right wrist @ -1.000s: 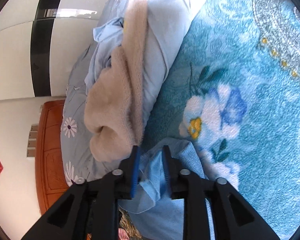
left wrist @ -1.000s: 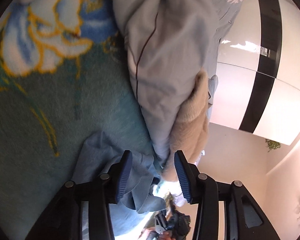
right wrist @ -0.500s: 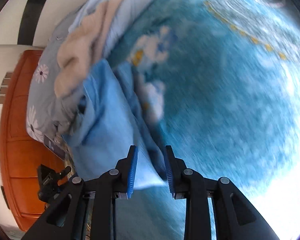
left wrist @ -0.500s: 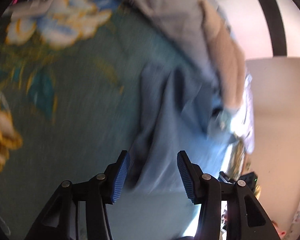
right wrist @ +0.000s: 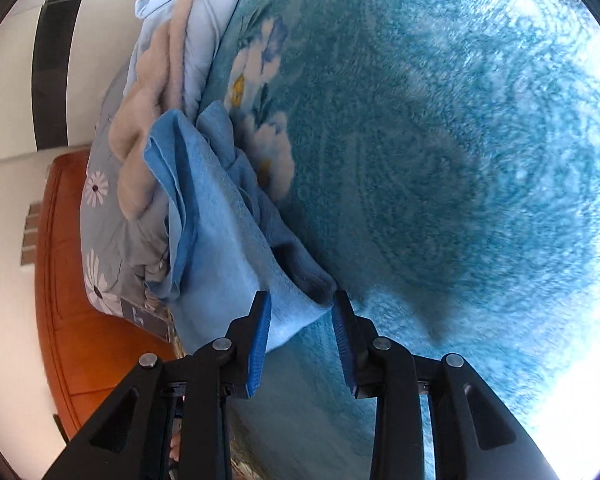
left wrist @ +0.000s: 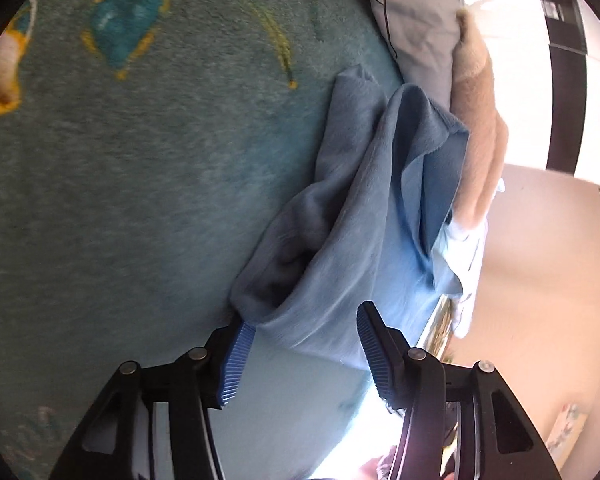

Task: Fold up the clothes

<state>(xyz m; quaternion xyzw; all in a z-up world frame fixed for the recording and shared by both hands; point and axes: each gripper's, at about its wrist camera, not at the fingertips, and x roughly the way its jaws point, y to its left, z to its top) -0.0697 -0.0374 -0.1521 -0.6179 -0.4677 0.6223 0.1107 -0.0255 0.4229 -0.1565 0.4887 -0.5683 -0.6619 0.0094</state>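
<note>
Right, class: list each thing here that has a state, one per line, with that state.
Blue garment: unfolded, rumpled, lying on the bedspread.
Left gripper: open, jaws just widened, garment edge between them.
Right gripper: open, jaws just widened, garment corner between them.
Beige blanket: bunched.

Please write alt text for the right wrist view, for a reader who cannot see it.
A blue cloth lies crumpled on a teal floral blanket, its near corner between the open jaws of the right gripper, which have just been opening. Behind it lies a heap of pale bedding.
</note>
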